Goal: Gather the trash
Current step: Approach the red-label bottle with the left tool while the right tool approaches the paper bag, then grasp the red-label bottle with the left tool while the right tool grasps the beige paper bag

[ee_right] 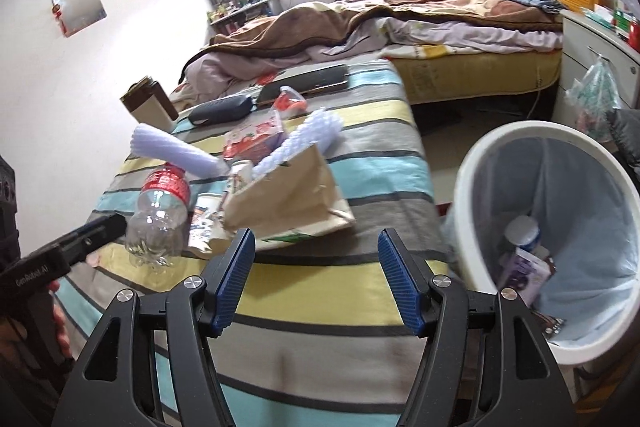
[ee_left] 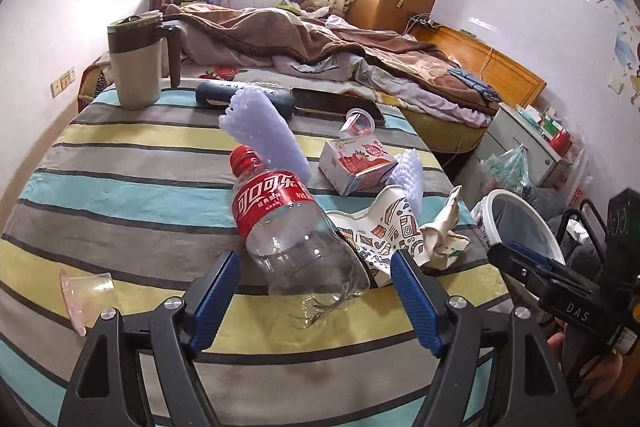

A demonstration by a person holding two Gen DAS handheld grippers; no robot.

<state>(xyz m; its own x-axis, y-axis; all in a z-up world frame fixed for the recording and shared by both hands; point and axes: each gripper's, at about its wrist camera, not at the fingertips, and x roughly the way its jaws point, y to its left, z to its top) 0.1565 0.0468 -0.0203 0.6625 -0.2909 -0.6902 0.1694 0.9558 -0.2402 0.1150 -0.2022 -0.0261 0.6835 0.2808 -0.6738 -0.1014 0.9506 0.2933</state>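
Observation:
An empty clear cola bottle with a red label lies on the striped tablecloth. Its base sits between the jaws of my left gripper, which is open, the pads clear of the plastic. Behind the bottle are white foam netting, a strawberry milk carton, a small jelly cup, a crushed patterned paper cup and a crumpled paper bag. My right gripper is open and empty, just short of the bag. The white lined trash bin stands to its right, with some trash inside.
A clear plastic cup lies on its side at the table's left. A lidded mug, a dark case and a phone sit along the far edge. Beyond them is an unmade bed; a bedside cabinet stands at right.

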